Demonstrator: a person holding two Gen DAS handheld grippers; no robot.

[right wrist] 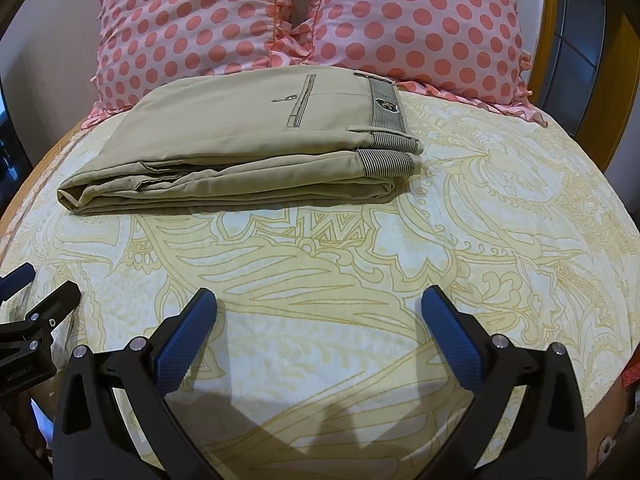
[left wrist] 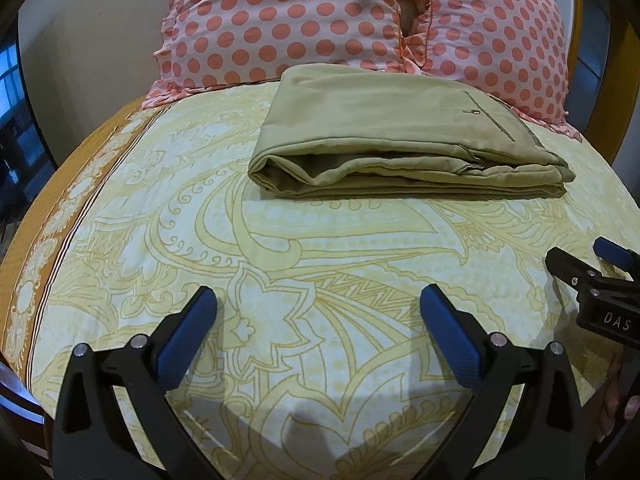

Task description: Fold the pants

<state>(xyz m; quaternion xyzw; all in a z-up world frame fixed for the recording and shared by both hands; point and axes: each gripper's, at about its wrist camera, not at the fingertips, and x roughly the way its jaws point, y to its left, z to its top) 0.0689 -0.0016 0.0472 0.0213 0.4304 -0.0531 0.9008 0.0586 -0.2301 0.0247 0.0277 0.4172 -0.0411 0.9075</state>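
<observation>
Folded khaki cotton pants (left wrist: 404,136) at twelve o'clock on yellow paisley bed (left wrist: 320,260), touching polka-dot pillows (left wrist: 288,24). Left hand-held gripper (left wrist: 319,312) and right hand-held gripper (right wrist: 319,312) spread wide, pinching nothing.

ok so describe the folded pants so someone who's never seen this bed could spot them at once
Start at the two pink polka-dot pillows at the head of the yellow paisley bedsheet. Just in front lies a flat stack of folded khaki cotton pants, the only plain fabric there, with a striped grey waistband lining.

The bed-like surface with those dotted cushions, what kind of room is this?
Most likely a bedroom. Folded khaki pants lie on a bed with a yellow patterned sheet, two pink polka-dot pillows stand at its head, and a wooden bed frame shows behind them.
</observation>
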